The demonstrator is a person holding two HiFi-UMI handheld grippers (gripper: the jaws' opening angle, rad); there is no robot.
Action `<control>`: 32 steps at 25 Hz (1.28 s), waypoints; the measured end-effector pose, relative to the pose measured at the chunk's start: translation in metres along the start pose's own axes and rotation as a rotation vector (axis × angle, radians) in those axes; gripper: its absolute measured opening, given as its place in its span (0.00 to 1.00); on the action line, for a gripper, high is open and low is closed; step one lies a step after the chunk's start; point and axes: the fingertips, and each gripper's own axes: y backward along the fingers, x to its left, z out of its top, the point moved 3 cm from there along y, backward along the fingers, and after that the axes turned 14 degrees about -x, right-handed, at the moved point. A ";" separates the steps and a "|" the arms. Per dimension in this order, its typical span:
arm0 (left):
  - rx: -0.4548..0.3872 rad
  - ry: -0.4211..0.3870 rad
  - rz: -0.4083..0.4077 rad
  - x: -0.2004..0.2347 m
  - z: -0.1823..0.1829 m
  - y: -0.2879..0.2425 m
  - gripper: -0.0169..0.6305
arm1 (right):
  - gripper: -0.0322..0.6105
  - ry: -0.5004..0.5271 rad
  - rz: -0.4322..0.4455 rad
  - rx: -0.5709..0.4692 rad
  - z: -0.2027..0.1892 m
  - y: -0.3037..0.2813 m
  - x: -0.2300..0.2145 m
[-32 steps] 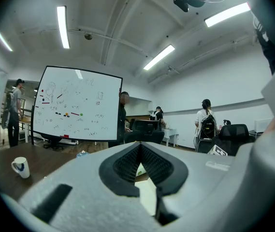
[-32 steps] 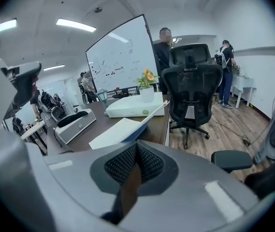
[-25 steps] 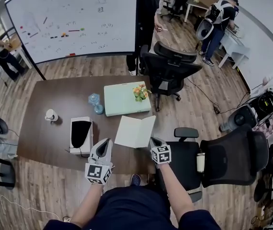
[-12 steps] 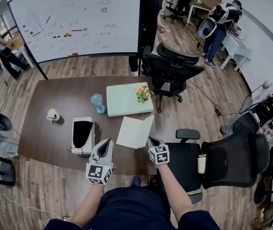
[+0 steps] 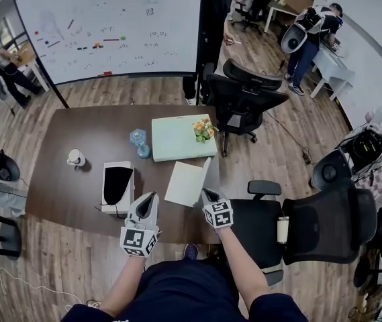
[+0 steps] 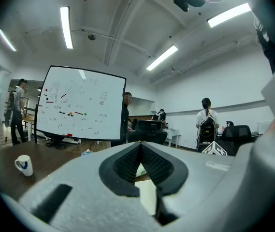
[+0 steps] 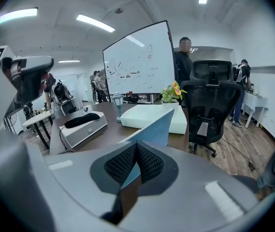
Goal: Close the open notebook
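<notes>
Right gripper [image 5: 205, 194]: my jaws pinch raised cover of notebook [image 5: 185, 182]. Left gripper [image 5: 152, 198]: jaws pressed together. Dark tabletop [image 5: 90, 129] below; whiteboard [image 5: 110, 29] at 12 o'clock.

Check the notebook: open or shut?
Half open: the notebook has its right cover raised, pinched in the right gripper; its left half lies flat on the table.

Looking like an open office, probably a meeting corner: whiteboard [image 5: 110, 32] standing behind a brown table [image 5: 63, 180], black swivel chairs [image 5: 244, 92] sitting around, people [image 5: 309, 32] working at desks [image 5: 328, 62] further back.
</notes>
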 end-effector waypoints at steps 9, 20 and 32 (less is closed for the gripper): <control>0.000 0.000 0.011 0.006 0.002 0.002 0.00 | 0.06 0.040 0.042 0.019 0.003 -0.014 0.016; 0.005 -0.007 0.030 0.017 0.000 0.008 0.00 | 0.06 0.019 0.067 0.032 -0.002 -0.025 0.027; -0.002 -0.017 0.035 0.019 0.007 0.015 0.00 | 0.06 -0.016 0.074 0.027 -0.003 -0.025 0.034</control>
